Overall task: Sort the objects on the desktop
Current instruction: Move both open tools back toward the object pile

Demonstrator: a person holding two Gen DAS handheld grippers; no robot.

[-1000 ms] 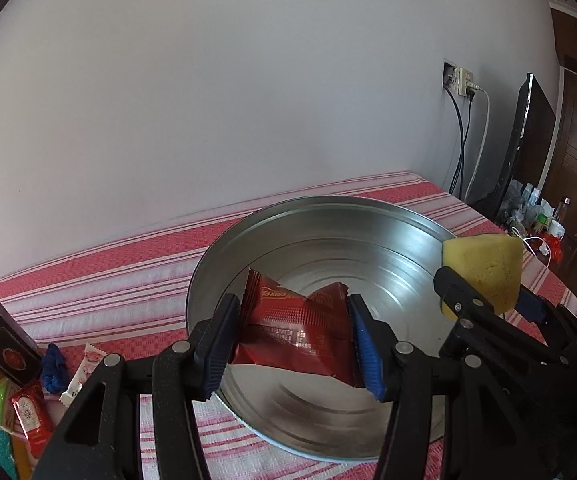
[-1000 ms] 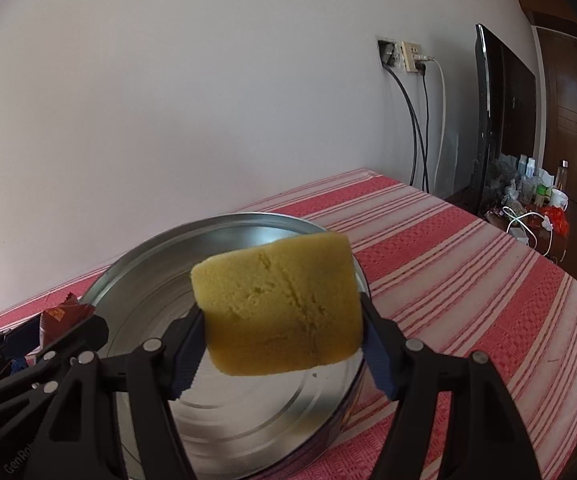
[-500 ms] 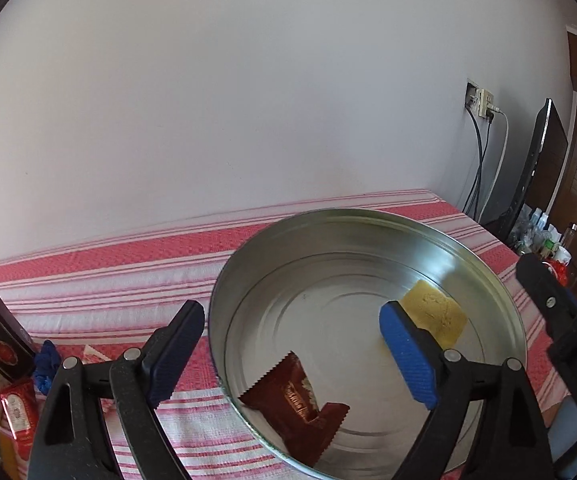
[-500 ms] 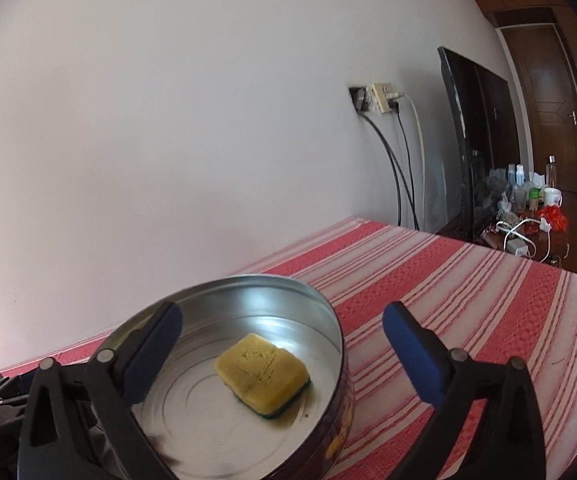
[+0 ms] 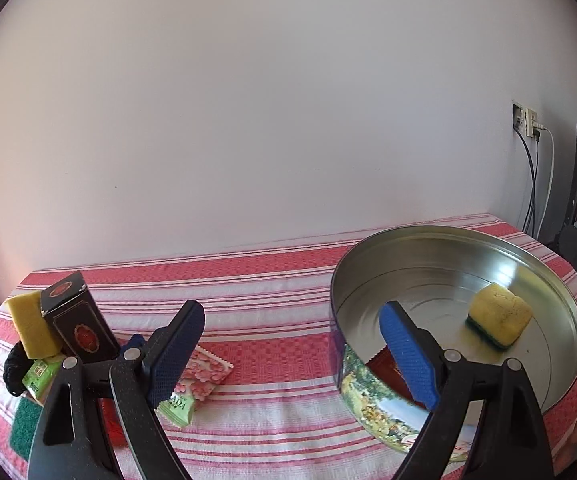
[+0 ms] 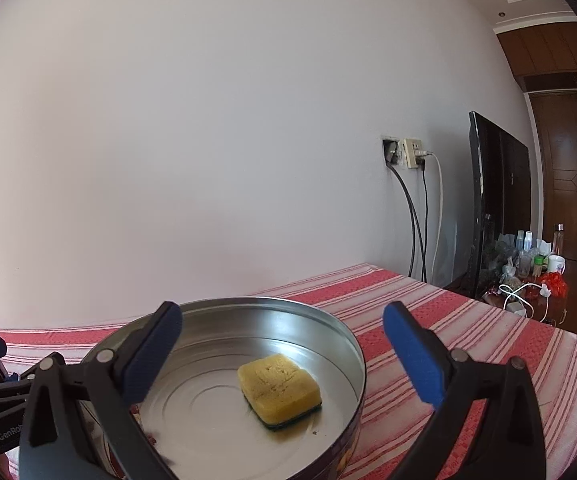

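Two tools stand wide and empty: my left tool (image 5: 288, 356) and right tool (image 6: 284, 354). One sponge (image 6: 279, 390) lies in the tin (image 5: 368, 376); unsorted items cluster left on the tabletop (image 5: 272, 292). Nearest my left tool, the pink packet (image 5: 196, 380) lies just below-left, long axis diagonal.

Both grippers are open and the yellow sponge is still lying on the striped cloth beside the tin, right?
Not quite. Both grippers are open, but the yellow sponge lies inside the round tin, not on the cloth, as the right wrist view shows.
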